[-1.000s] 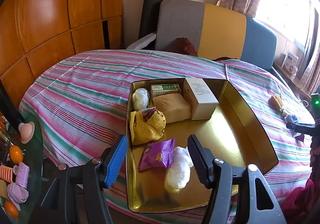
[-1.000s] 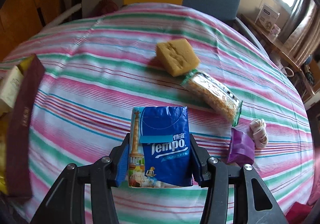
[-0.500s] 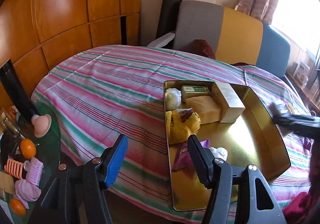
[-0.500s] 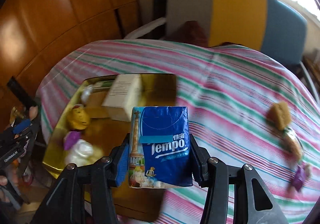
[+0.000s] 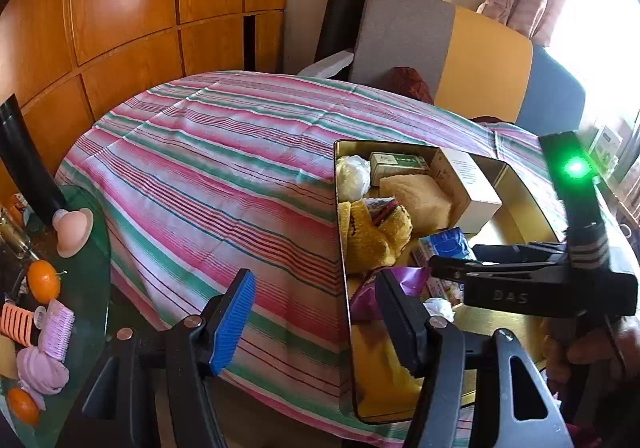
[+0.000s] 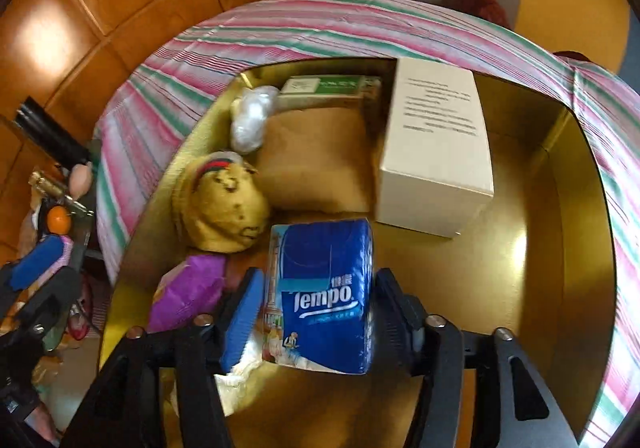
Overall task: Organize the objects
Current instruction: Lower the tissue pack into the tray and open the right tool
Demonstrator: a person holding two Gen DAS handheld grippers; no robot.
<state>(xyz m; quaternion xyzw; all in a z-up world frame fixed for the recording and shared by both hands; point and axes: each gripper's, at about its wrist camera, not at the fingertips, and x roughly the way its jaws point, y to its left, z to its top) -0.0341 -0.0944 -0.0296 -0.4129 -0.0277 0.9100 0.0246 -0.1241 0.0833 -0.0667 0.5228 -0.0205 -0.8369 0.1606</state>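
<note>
Gold tray (image 6: 576, 248): tissue pack (image 6: 326, 288) between opening right hand-held gripper (image 6: 316, 308).

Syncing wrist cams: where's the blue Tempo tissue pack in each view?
Left wrist: blue Tempo tissue pack right of centre, inside the gold tray, partly hidden behind the right tool.
Right wrist: pack low centre, between the right tool's opening fingers, gaps showing on both sides.
Shared landmark: the cream box just beyond the pack in both.
</note>
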